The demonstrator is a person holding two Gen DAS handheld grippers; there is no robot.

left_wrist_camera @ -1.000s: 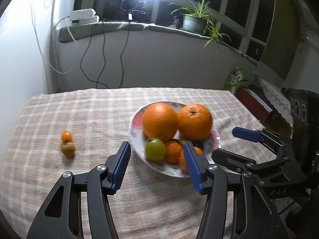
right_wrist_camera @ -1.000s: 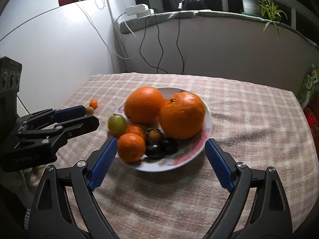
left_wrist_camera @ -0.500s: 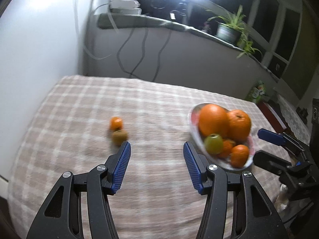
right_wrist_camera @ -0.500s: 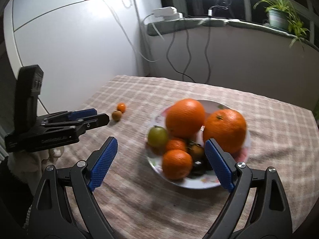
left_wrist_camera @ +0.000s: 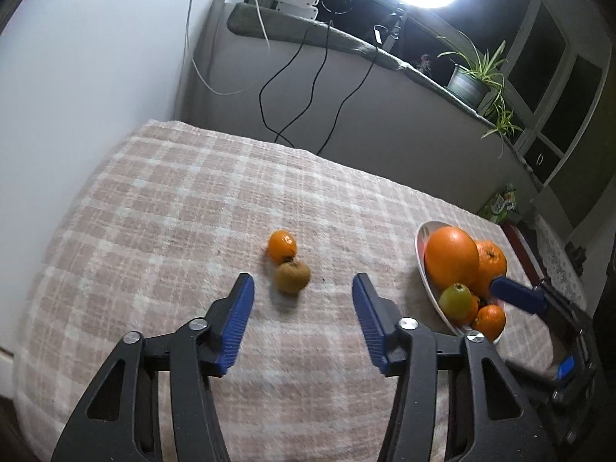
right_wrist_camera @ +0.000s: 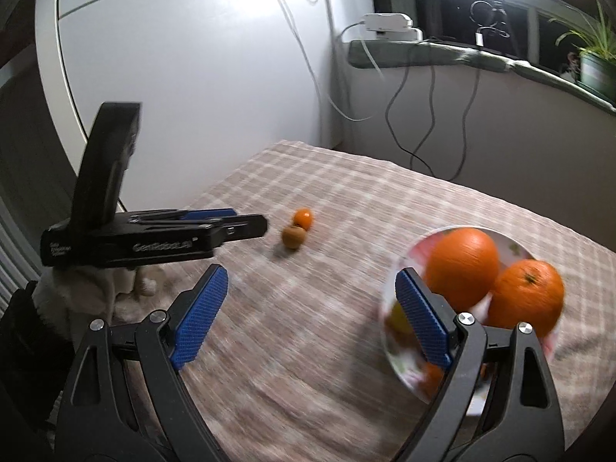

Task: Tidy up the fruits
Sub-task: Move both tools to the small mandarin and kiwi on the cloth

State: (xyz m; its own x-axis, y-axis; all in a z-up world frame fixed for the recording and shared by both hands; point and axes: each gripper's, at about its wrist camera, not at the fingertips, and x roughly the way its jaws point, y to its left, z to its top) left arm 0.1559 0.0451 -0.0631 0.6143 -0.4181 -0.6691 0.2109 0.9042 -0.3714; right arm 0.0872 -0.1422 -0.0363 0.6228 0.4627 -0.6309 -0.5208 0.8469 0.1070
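The counter (left_wrist_camera: 161, 208), draped in a pink-and-cream checked cloth, carries a white floral plate (left_wrist_camera: 423, 265) piled with big oranges and smaller fruit. Well apart from it lie a small orange tangerine (left_wrist_camera: 282, 246) and, touching it, a small brown kiwi-like fruit (left_wrist_camera: 292, 277). The left gripper (left_wrist_camera: 303, 292) hovers with fingers wide and empty, the brown fruit just ahead. It should probably descend straddling the brown fruit alone and close gently. The right gripper (right_wrist_camera: 312, 304), by the plate, is likewise spread and empty.

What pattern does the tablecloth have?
The tablecloth has a pink-and-cream check, clearest in the left wrist view.
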